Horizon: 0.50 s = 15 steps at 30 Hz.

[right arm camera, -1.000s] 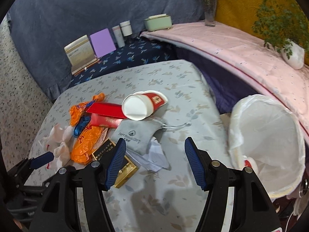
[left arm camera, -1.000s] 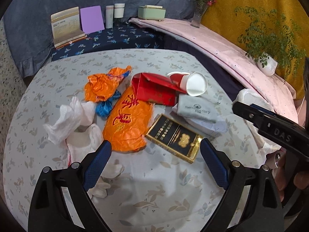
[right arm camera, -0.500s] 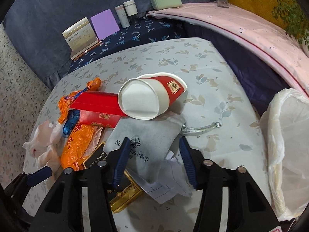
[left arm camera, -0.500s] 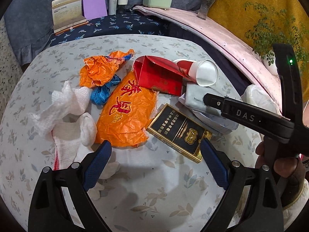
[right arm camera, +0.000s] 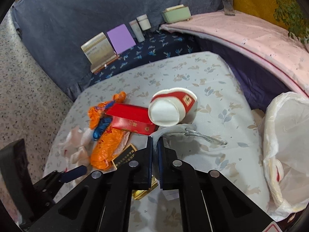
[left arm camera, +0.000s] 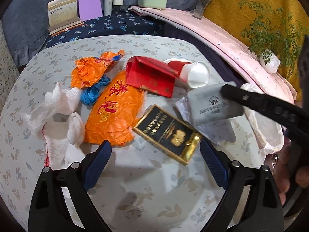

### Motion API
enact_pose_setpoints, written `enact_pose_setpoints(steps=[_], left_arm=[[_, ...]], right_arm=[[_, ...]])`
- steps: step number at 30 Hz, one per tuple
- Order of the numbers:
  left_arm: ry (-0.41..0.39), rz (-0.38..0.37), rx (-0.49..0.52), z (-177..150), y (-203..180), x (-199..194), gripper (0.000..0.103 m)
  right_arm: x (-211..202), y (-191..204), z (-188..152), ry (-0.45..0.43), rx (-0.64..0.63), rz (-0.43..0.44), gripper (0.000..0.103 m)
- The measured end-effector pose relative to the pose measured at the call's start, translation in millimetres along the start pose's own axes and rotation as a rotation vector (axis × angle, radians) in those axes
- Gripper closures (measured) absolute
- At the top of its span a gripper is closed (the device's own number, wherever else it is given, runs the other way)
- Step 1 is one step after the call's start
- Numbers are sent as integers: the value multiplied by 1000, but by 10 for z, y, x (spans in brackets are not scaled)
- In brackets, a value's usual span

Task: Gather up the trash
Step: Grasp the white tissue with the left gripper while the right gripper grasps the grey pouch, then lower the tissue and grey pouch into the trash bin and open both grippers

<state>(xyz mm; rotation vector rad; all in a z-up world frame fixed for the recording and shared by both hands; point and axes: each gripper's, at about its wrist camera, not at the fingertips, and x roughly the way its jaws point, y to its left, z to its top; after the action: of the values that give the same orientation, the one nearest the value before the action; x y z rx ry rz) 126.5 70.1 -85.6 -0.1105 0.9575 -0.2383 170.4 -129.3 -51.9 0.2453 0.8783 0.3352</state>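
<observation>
Trash lies on the floral tablecloth (left arm camera: 146,189): a large orange bag (left arm camera: 114,112), a crumpled orange wrapper (left arm camera: 90,71), a red box (left arm camera: 150,77), a tipped red paper cup (left arm camera: 193,73), a black and gold box (left arm camera: 170,133) and white netting (left arm camera: 58,112). My right gripper (right arm camera: 155,141) has its jaws closing tight on the edge of the grey pouch (right arm camera: 173,133), which tilts up off white paper (left arm camera: 220,133). My left gripper (left arm camera: 154,154) hangs open just in front of the black and gold box, holding nothing.
A bin lined with a white bag (right arm camera: 285,145) stands at the table's right edge. Behind the table are books (left arm camera: 63,13), bottles (left arm camera: 114,2), a green box (left arm camera: 152,0), a vase (left arm camera: 200,5) and a potted plant (left arm camera: 268,38). A person's hand (left arm camera: 289,174) holds the right tool.
My right gripper came forward over the grey pouch and shut on its edge, tipping the pouch up. The left gripper stayed open and hardly moved.
</observation>
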Motion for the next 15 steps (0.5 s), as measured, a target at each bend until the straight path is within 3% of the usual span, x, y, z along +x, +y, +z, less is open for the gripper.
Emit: enact_pose_setpoints(steps=[15], left_arm=[[6, -86, 133, 113, -838, 188, 14]], right_arm=[[-888, -459, 27, -180, 76, -77, 99]])
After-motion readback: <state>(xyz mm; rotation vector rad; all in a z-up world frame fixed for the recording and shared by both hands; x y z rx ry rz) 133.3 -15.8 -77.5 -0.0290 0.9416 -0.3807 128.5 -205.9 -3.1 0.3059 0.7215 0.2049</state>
